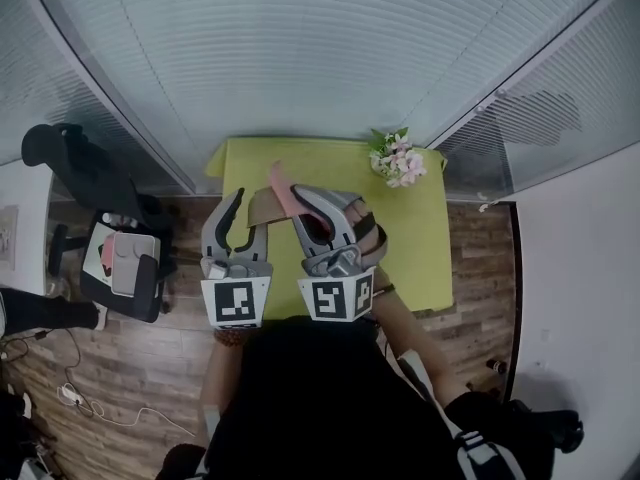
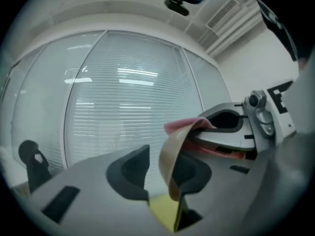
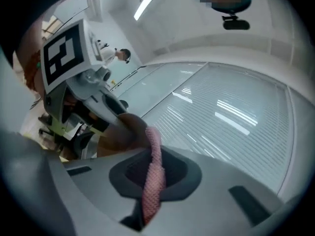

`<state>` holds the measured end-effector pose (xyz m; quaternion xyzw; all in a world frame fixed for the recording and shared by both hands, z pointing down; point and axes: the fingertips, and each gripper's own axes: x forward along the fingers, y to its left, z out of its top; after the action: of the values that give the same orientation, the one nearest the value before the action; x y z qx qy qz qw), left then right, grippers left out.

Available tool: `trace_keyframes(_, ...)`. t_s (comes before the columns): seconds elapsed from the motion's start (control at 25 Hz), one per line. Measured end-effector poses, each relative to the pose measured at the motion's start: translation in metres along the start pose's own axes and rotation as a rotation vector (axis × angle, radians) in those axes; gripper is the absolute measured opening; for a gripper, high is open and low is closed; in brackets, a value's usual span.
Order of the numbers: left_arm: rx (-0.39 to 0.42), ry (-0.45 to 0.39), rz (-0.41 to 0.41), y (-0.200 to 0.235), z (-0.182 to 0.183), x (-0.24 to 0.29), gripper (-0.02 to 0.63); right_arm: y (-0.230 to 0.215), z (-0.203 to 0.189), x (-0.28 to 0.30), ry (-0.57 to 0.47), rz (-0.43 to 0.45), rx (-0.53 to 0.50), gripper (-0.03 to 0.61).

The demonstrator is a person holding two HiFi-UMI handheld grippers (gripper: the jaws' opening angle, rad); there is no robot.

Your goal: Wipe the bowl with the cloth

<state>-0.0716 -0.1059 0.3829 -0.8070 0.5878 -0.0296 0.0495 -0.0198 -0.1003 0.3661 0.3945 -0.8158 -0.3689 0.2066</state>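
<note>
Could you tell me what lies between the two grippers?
The tan bowl and the pink cloth lie between them, seen best in the head view.

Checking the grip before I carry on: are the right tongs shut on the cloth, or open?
Shut: the right tongs pinch the pink cloth between pads with no gap.

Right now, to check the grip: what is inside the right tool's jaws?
The pink cloth, pinched between shut jaws; its upper end rises beside the brown bowl. Its lower end is covered.
</note>
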Motion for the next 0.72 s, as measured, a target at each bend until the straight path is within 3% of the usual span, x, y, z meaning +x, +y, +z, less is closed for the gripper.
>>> trace_keyframes(0.08,0.065,0.024,0.001,-0.006,0.001,0.004,0.095,0.003,-0.001,0.0,0.01,-0.001,-0.042,0.014)
trace_keyframes(0.16,0.001,0.035,-0.013,-0.011,-0.001,0.003,0.049,0.002,-0.001,-0.001,0.016,-0.01,-0.048,0.013)
trace_keyframes(0.32,-0.286,-0.022,-0.021,-0.004,0.004,-0.002,0.043,-0.007,0.003,-0.005,-0.016,-0.023,0.063,0.014)
trace_keyframes(0.56,-0.73,-0.133,-0.056,0.009,0.012,-0.011,0.055,-0.019,0.008,-0.011,-0.062,-0.011,0.398,0.014)
trace_keyframes(0.64,-0.717,-0.135,-0.071,0.007,0.011,-0.011,0.057,-0.019,0.005,-0.013,-0.053,-0.013,0.425,0.014)
trace_keyframes(0.72,-0.609,-0.069,-0.13,-0.001,0.002,-0.005,0.059,-0.018,0.001,-0.011,-0.031,-0.021,0.325,0.014)
